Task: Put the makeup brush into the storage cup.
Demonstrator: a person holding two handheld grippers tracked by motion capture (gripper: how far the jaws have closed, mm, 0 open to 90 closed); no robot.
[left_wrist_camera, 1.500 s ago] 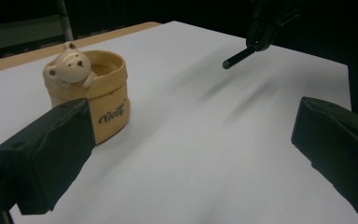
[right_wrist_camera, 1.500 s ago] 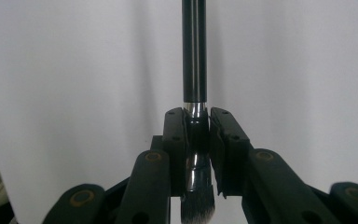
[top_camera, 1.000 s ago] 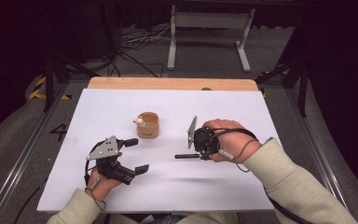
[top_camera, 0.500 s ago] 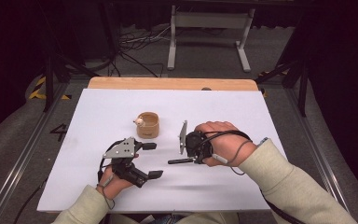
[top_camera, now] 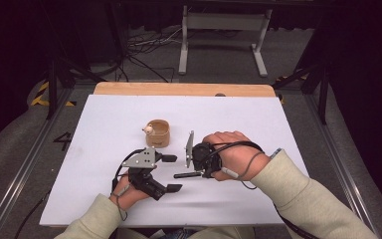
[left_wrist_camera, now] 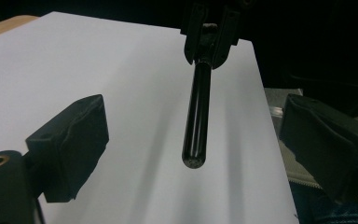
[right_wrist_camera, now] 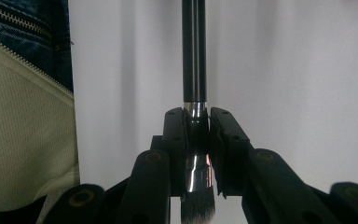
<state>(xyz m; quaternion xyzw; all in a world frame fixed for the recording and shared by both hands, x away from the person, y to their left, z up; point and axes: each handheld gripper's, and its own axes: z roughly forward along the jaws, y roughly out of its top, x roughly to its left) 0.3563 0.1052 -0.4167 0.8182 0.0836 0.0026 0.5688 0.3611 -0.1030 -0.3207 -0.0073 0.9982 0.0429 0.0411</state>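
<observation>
At frame centre, right gripper clamps a makeup brush by its ferrule; left gripper gapes empty; misaligned handover risks dropping it.

A white rectangular sheet covers the table, leaving a strip of bare light wood exposed along the far edge. Grey metal rails run down both long sides. The floor beyond is grey. A grey metal stand with two splayed legs sits behind the table, with black cables loose on the floor to its left. Yellow-and-black hazard tape marks the floor at left. The surroundings are dark; light falls mainly on the table.
</observation>
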